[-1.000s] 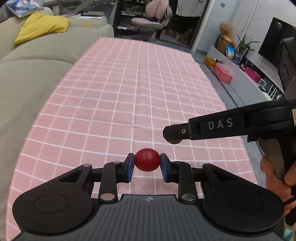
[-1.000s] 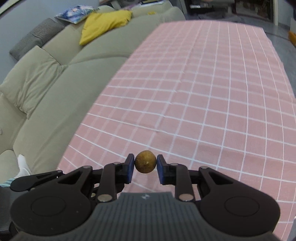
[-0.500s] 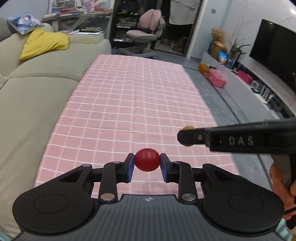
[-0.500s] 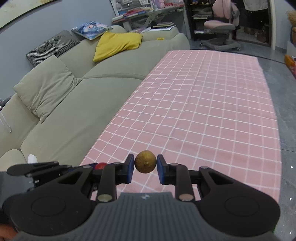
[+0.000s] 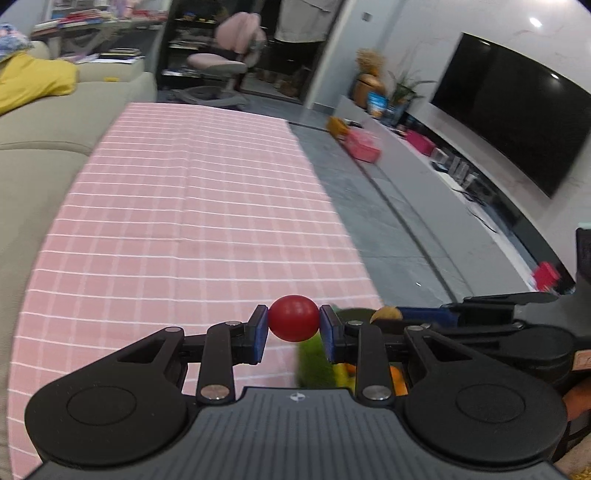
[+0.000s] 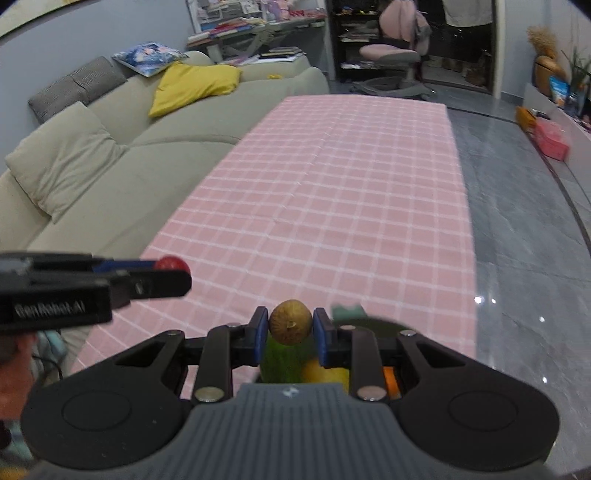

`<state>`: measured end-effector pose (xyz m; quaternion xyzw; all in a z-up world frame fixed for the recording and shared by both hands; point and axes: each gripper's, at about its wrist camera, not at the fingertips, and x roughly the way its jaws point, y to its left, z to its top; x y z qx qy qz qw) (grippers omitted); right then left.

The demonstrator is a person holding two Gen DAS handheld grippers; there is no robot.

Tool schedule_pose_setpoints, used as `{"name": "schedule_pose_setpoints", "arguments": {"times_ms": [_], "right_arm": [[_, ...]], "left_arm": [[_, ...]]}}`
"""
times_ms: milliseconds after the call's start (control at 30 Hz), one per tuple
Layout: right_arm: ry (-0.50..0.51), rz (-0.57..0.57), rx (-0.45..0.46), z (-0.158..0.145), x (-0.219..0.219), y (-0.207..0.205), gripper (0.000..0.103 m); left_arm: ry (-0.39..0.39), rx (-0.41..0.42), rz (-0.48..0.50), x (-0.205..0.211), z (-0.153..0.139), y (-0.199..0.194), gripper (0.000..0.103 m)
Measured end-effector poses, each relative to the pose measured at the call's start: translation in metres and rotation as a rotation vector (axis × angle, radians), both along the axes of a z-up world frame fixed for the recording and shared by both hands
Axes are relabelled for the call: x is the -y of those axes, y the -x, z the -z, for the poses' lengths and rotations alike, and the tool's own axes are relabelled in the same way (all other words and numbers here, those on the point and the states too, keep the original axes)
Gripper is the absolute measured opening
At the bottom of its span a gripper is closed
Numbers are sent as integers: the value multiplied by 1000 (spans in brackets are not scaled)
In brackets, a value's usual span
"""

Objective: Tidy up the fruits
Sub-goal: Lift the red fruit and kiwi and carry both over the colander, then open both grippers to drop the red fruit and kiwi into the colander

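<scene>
Premises: a lived-in home, specifically a living room. A grey-green sofa runs along one wall, carrying a yellow cushion and a patterned blue pillow. A pink checked tablecloth covers a long low table beside it. On the opposite wall hangs a large flat-screen television above a low media shelf holding small items. Beyond, a pink desk chair stands by a desk stacked with books. Grey tiled floor throughout.
</scene>
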<state>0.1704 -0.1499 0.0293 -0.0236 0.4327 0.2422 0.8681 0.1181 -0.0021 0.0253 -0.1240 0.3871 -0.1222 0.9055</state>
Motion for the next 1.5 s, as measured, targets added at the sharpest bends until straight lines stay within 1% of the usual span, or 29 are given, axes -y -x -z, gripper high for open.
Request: {"name": "schedule_pose_setpoints", "arguments": {"times_ms": [167,333,433,567,733,833,1200,1500], "right_arm": [[39,33,-24,8,25,24,22],[86,73,-39,22,47,46,22],[126,94,-36,31,55,52,22],[159,101,-36,41,59,54,22],[215,82,-26,50,54,53,22],[229,80,-29,55,52,50,22],[262,68,-64,73,49,44,22],[291,57,-95,84,45,44,22]], "left_arm": [[-3,-16,93,29,6,3,33],[-40,-48,180,58,17,4,33],[-58,-64,239,76,25,6,33],[-91,-101,285,94,41,4,33],[-150,-143,314,108,57,-2,33],[-176,-161,331,111,65,-4,33],[-217,-223,353,117,88,-9,33],[-212,-218,364,116,92,-10,36]]}}
